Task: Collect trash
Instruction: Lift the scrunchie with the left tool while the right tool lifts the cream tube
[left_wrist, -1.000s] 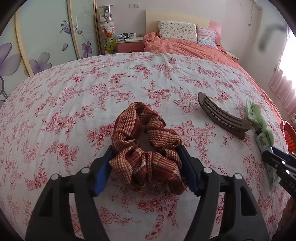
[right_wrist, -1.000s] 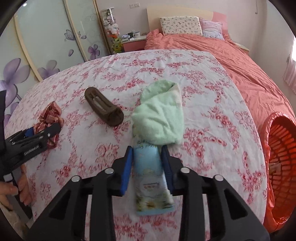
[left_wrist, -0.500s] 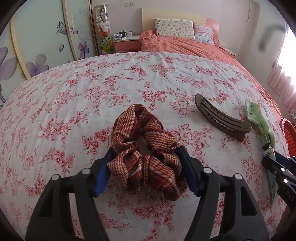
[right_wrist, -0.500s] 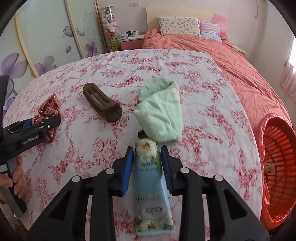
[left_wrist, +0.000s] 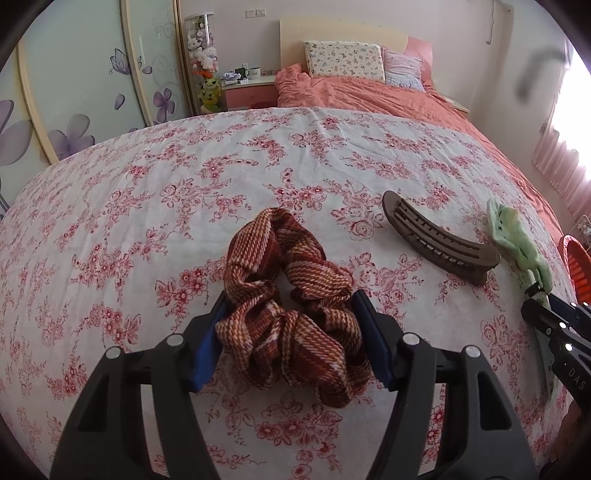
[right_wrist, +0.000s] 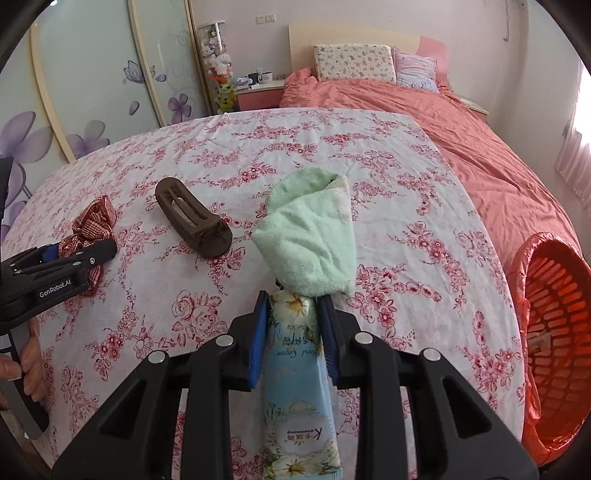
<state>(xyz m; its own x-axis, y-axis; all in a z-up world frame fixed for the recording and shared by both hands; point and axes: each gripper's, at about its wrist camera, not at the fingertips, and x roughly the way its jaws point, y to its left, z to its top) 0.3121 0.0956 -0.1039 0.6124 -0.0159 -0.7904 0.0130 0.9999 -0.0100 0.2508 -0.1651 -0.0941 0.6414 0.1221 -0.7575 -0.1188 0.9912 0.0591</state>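
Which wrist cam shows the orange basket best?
Right wrist. The orange basket shows its lined rim and slatted inside at the bed's right edge. Left wrist catches only a sliver of it at the frame's right border.

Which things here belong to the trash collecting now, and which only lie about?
In the job:
- plaid red-orange fabric scrunchie, in the left hand-held gripper
- pale blue hand cream tube, in the right hand-held gripper
- orange plastic basket

Lying about:
- brown plastic hair clip
- folded light green towel
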